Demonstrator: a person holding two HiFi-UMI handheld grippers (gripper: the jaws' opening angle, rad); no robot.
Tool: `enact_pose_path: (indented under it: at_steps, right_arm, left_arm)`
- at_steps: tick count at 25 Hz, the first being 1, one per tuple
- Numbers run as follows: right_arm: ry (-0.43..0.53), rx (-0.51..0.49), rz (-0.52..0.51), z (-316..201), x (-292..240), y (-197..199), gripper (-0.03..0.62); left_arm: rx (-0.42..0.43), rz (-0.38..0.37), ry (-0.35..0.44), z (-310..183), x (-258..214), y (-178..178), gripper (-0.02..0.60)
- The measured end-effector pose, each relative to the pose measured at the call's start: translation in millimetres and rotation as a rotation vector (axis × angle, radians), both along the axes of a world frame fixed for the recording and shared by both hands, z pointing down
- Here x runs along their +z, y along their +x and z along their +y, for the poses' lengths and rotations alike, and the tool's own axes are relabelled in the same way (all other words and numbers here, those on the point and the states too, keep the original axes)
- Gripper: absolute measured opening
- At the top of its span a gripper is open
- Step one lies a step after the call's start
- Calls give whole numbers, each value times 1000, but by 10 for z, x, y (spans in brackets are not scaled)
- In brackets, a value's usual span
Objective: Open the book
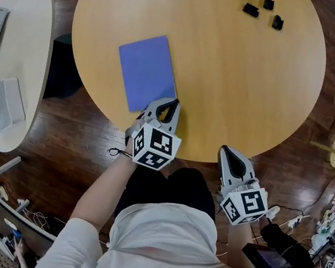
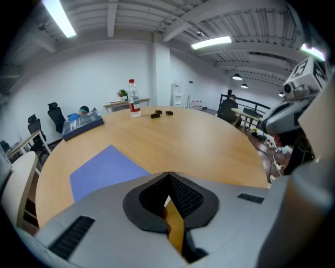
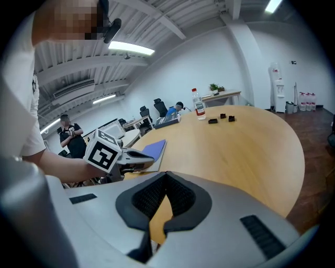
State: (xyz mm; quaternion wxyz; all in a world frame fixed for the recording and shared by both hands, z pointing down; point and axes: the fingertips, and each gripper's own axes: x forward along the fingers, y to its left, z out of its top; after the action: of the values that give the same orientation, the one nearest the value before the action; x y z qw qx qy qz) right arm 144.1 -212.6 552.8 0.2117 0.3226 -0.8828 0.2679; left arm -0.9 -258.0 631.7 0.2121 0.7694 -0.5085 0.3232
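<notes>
Wood of a pale honey colour forms the large round table. On its near left part lies a flat, rectangular blue book, closed, with its cover facing up and its long sides angled slightly away to the left.

The left gripper, grey with a marker cube at its rear, reaches in over the near rim of the table. Its tips are at the book's near right corner, and whether they touch the cover cannot be told. In the left gripper view its jaws are pressed together at the tips with nothing between them, only tabletop showing through the slit behind the tips. The blue cover spreads ahead and to the left.

The right gripper sits well to the right of the book, at the table's near edge, pointing toward the tabletop. In the right gripper view its jaws also meet at the tips and hold nothing. The same view shows the left gripper off to the left, with the book just beyond its tips.

On the far side of the table stand three small black blocks. A clear plastic bottle with a red cap stands near them. A dark flat tray rests at the far left rim. A second, paler round table stands to the left over the dark wooden floor.
</notes>
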Motion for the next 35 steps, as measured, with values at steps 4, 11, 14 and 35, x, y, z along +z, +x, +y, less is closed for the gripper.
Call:
enact_pose_path:
  at_steps: [4,11,14,35]
  right_arm:
    - [5,-25,-16,12,-47,-127,-6]
    - [15,-109,-56,73,-151,-540,-6]
    - [18,-147,-64,126,-192,-702,-6]
    - [22,-197,-26,328,-209,-1308,-6]
  left_arm:
    - [-96,106,72,6,-406,-143,11]
    - [-341,310,173,243,-1062,-672,11]
    - [-464,368,210,425,-1230,-976,11]
    - [-902,293,168,1443,-687,-2740,11]
